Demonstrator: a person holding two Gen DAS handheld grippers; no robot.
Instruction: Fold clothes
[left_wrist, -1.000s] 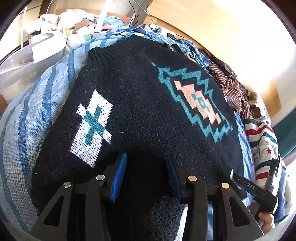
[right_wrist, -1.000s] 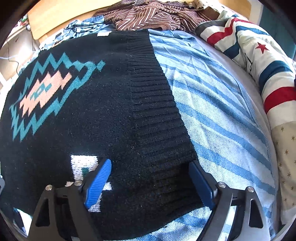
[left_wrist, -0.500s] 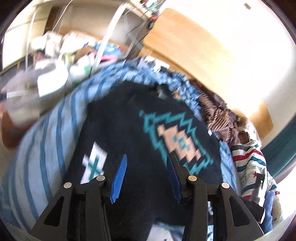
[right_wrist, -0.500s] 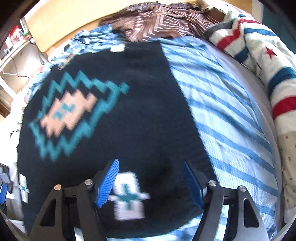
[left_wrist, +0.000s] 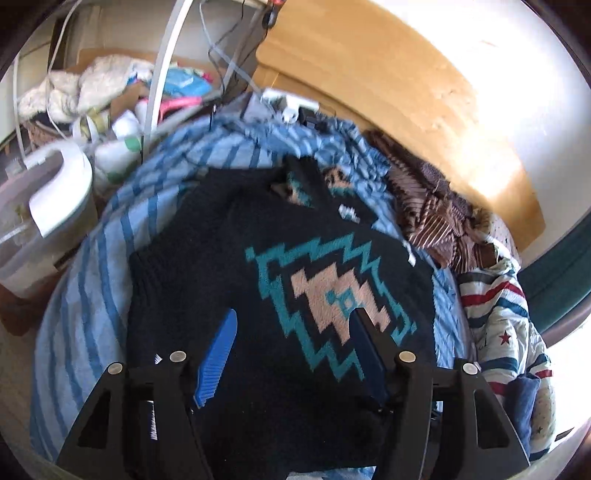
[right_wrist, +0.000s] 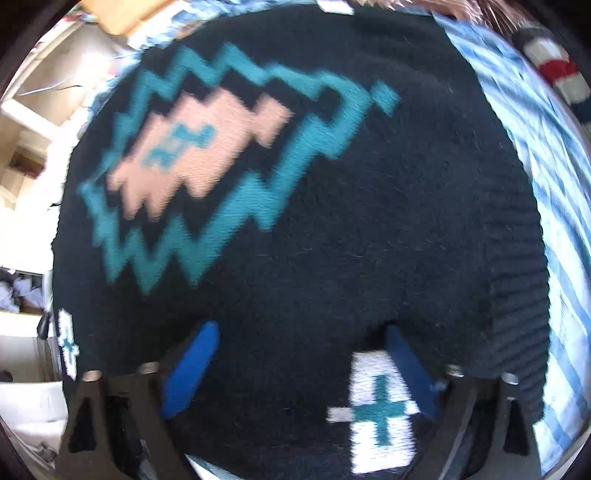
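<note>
Both jaws gape wide above the black sweater (left_wrist: 229, 266) on the striped bedspread (left_wrist: 92, 258).

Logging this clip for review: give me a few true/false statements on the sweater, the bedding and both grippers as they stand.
1. The black sweater lies on a blue striped blanket. True.
2. The sweater's large motif is red and yellow. False: it is teal and pink.
3. The left gripper is shut on the sweater. False: its jaws stand open, nothing between them.
4. The right gripper is open above the sweater. True.
5. A brown striped garment lies beyond the sweater near the wooden headboard. True.
</note>
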